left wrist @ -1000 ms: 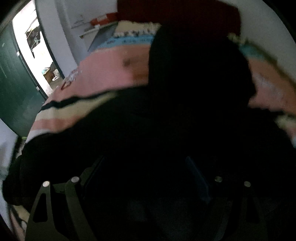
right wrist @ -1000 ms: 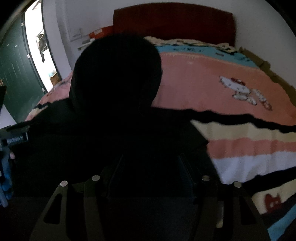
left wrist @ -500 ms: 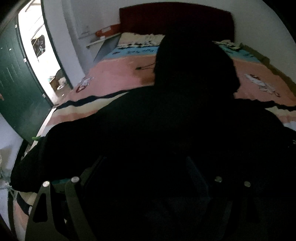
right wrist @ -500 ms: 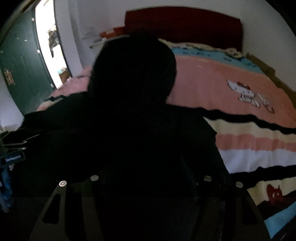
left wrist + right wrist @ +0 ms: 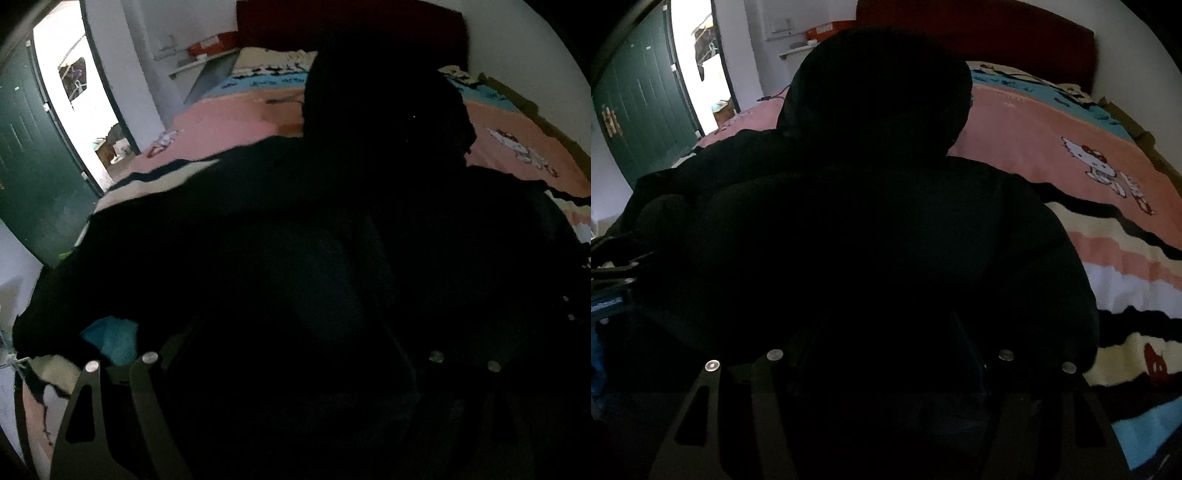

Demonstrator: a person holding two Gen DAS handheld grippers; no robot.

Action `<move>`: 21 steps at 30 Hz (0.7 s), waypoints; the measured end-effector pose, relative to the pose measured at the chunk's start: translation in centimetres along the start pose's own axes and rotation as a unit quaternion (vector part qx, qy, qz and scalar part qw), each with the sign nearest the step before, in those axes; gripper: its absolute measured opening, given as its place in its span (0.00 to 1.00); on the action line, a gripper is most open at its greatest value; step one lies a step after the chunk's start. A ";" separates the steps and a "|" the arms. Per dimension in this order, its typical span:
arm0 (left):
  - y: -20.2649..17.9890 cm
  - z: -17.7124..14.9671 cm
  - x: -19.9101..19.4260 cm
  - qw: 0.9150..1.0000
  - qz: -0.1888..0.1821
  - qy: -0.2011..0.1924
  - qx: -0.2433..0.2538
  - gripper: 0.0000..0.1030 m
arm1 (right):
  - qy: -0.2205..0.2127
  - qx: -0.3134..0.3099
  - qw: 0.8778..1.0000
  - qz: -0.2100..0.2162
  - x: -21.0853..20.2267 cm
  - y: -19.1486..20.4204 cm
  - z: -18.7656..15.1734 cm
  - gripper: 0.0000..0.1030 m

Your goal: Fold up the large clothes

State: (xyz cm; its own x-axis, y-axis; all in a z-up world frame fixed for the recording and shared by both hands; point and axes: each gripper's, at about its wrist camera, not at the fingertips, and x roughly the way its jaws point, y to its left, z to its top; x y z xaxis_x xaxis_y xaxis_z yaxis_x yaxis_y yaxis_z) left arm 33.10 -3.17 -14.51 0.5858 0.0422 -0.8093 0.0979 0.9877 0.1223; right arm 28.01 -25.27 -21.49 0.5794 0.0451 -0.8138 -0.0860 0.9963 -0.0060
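A large black hooded jacket [image 5: 332,221] lies spread on the bed, hood towards the headboard, and fills most of both views [image 5: 871,221]. My left gripper [image 5: 291,332] is low over the jacket's near hem; its fingertips are lost in the black cloth. My right gripper [image 5: 886,332] is likewise low over the near hem, with its tips hidden in the dark fabric. The left gripper's body shows at the left edge of the right wrist view [image 5: 609,280]. A sleeve [image 5: 92,280] stretches to the left edge of the bed.
The bed has a pink, cream and blue striped blanket [image 5: 1071,155] with a cartoon cat print and a dark red headboard [image 5: 1015,33]. A green door [image 5: 33,166] stands open to a bright doorway at left. A wall shelf [image 5: 199,62] is beside the headboard.
Both grippers have shifted over the jacket's near hem, and the views have steadied. The jacket now lies flatter, with the left sleeve spread out wider towards the bed's edge.
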 end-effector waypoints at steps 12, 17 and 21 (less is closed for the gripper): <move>3.9 -3.4 -8.5 0.998 -0.002 -0.056 -0.029 0.84 | -0.029 0.007 1.000 -0.008 -7.4 2.2 -2.3 0.62; 6.2 -4.9 -11.8 0.996 -0.004 -0.075 -0.043 0.83 | -0.028 0.009 0.999 -0.016 -10.2 3.9 -4.4 0.62; 8.7 -6.3 -13.8 0.994 -0.006 -0.085 -0.063 0.83 | -0.029 0.020 0.999 -0.019 -12.2 4.8 -5.5 0.62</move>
State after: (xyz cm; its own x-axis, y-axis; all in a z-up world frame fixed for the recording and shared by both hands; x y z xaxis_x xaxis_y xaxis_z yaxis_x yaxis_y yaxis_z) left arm 20.81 5.82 -5.83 0.7144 0.0149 -0.6995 0.0107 0.9994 0.0322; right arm 16.08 -21.43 -14.83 0.6282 0.0103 -0.7780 -0.0317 0.9994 -0.0124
